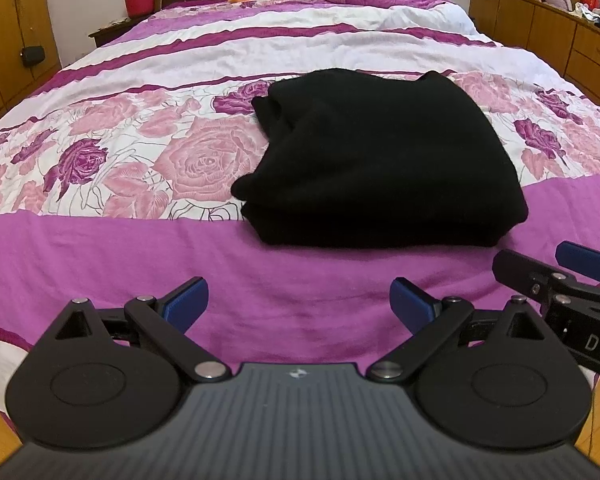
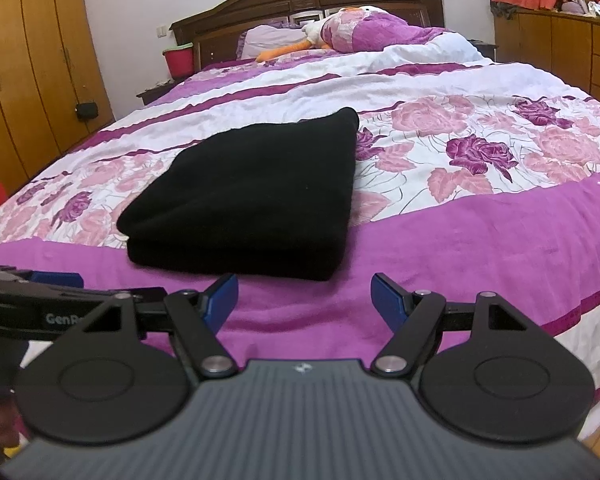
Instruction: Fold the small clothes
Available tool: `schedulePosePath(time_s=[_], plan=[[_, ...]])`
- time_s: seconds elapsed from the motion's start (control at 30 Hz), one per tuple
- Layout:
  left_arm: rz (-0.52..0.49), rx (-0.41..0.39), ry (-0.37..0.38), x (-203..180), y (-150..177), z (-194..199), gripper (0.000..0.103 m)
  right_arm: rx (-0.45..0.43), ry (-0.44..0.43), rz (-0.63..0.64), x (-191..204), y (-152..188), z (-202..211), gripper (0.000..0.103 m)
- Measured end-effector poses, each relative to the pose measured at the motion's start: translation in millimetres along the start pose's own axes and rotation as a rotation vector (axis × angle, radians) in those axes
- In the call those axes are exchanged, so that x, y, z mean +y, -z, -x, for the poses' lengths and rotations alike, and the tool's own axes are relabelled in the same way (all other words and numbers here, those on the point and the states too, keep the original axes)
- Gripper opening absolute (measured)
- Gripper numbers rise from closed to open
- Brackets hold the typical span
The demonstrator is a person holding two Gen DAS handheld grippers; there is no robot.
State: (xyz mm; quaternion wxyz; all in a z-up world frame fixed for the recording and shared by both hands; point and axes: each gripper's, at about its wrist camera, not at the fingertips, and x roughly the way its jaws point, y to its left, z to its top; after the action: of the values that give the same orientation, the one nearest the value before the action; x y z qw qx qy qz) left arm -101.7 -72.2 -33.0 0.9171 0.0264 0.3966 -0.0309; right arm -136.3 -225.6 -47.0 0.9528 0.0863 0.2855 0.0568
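Both grippers, left [image 1: 298, 304] and right [image 2: 304, 300], hang wide and empty near the bed [image 1: 100, 248] edge. Black garment [image 1: 380, 160] lies folded just ahead; folding looks finished, maybe only tidying remains.

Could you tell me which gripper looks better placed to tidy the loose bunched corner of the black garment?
Probably the left gripper: the black garment shows its bunched, untidy edge toward that side, while the right gripper faces the neat folded edge. Both are open and clear of the cloth.
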Motion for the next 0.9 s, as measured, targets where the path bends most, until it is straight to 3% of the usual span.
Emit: schedulePosePath(time_s=[0.9], plan=[[-0.010, 0.006, 0.006, -1.9, 1.8, 1.2, 0.099, -0.004, -0.008, 0.006, -0.6, 0.1, 3.0, 0.075]])
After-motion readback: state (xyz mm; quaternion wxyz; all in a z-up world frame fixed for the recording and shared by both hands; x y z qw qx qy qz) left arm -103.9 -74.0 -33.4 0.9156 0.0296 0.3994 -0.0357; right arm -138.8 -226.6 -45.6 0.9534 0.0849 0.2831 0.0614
